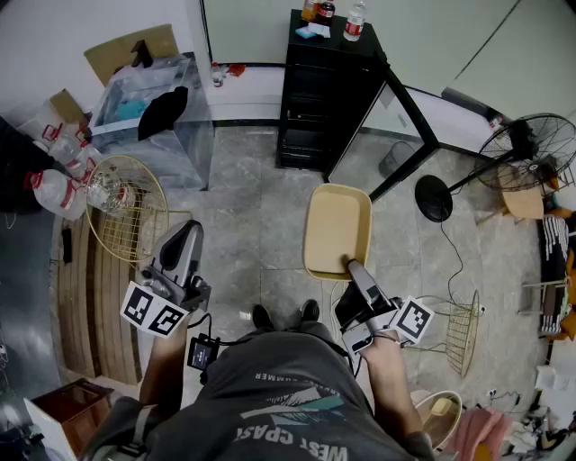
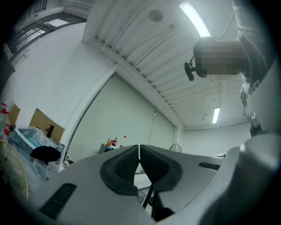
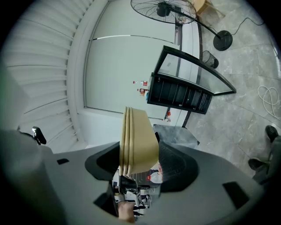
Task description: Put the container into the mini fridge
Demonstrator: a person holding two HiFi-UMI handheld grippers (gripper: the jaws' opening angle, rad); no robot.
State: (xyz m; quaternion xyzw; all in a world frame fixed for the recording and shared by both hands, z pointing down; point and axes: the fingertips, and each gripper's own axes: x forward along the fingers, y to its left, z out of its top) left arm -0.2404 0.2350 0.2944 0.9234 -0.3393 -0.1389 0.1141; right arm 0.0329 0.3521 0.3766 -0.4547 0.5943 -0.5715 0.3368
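Hanging at L, the left gripper [image 1: 187,230] has its jaws pressed together, nothing btwn them. Farther back, the black mini fridge [image 1: 322,99] stands w/ its glass door [image 1: 405,106] swung open. The tan container [image 1: 337,225] is in the air short of the fridge, its near rim pinched btwn the right gripper's [image 1: 353,266] 2 jaws.

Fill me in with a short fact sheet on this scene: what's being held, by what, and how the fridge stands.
Held item: tan container, empty
Held by: right hand-held gripper, clamped on its near rim
Other side: left hand-held gripper, shut, nothing in it
Fridge: black mini fridge, ahead of the person, glass door swung open
On fridge top: bottles
Status: container not yet in the fridge
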